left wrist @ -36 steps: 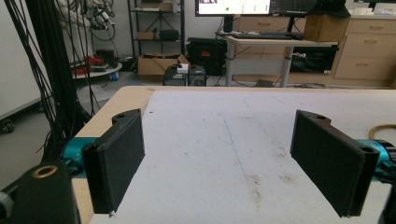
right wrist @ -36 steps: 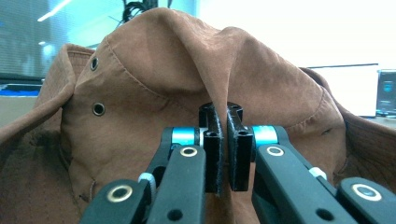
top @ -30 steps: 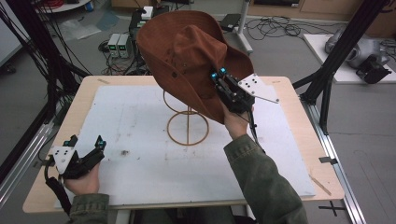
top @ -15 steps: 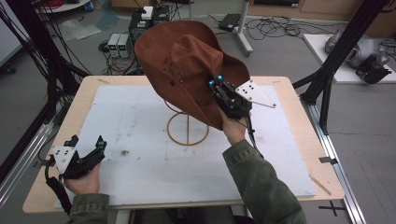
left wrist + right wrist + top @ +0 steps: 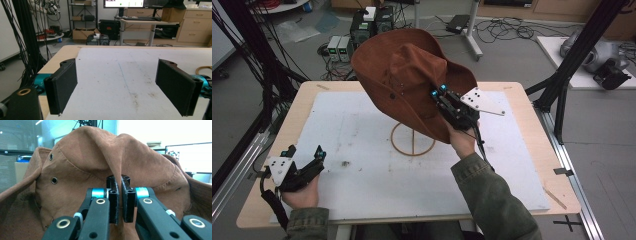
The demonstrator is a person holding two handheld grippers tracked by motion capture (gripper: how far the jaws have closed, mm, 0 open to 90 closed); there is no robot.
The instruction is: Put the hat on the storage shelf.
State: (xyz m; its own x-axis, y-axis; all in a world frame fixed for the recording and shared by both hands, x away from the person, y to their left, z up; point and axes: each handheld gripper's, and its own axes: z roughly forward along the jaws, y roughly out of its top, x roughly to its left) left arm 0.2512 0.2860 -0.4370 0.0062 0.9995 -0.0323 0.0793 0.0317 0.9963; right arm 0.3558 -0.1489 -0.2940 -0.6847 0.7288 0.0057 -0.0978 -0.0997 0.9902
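— What's in your right tongs?

— My right gripper [image 5: 438, 93] is pinching a big brown hat [image 5: 404, 75]. The two black jaws are squeezed almost together, with a fold of the hat's cloth caught between them. You can see it up close in the right gripper view, where the hat [image 5: 100, 170] rises right behind the jaws.

— Where is the hat?

— Up in the air, over the far middle of the table [image 5: 532, 165]. It is tilted, and it hangs above a wooden ring stand [image 5: 413, 139] that sits on the white mat [image 5: 362, 170]. I can't tell if the hat touches the stand's top, because the hat hides it.

— And your other tongs?

— My left gripper [image 5: 304, 152] is down at the near left corner of the table, well away from the hat. My left hand [image 5: 301, 192] holds it low over the mat. Its jaws stand wide apart with nothing between them, just the bare mat [image 5: 120, 82].
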